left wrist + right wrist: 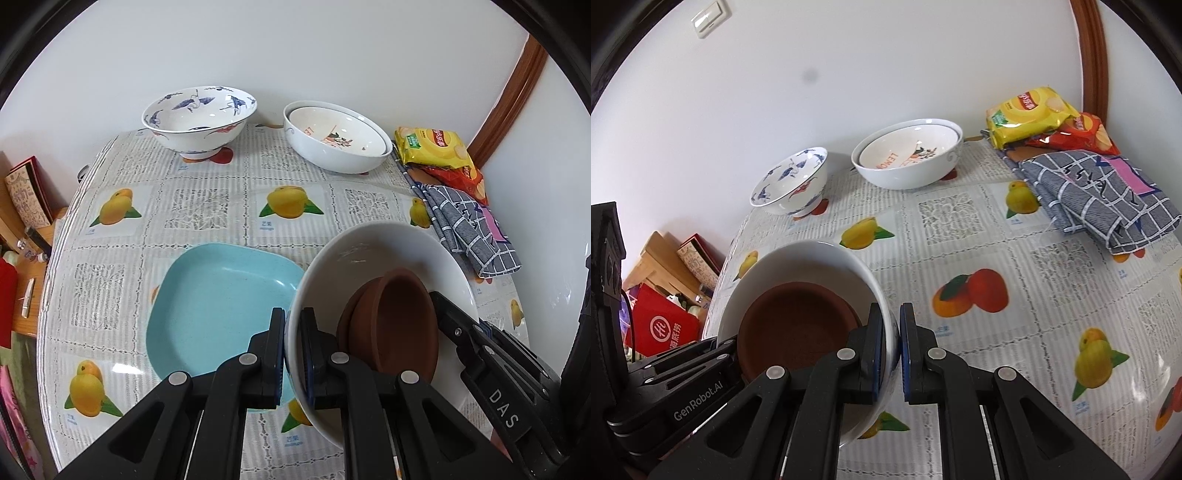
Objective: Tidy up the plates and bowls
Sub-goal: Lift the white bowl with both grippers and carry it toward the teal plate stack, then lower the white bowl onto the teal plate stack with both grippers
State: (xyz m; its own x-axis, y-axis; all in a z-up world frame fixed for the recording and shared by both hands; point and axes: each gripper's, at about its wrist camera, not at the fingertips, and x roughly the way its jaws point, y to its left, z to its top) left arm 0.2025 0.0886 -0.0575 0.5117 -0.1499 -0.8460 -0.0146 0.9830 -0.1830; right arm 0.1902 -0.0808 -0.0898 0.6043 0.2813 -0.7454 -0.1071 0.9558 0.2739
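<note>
Both grippers hold one large white bowl (373,258) by opposite rims, above the table. My left gripper (293,354) is shut on its left rim; my right gripper (892,354) is shut on its right rim (812,254). Inside it lie two stacked brown bowls (395,321), also in the right wrist view (798,325). A light blue square plate (218,306) lies on the table just left of the held bowl. At the back stand a blue-and-white crane bowl (199,118) and two nested white bowls (336,140).
Yellow and red chip bags (432,146) and a folded grey checked cloth (469,225) lie at the back right. A wall runs behind the table. Boxes and clutter (665,325) sit beyond the table's left edge.
</note>
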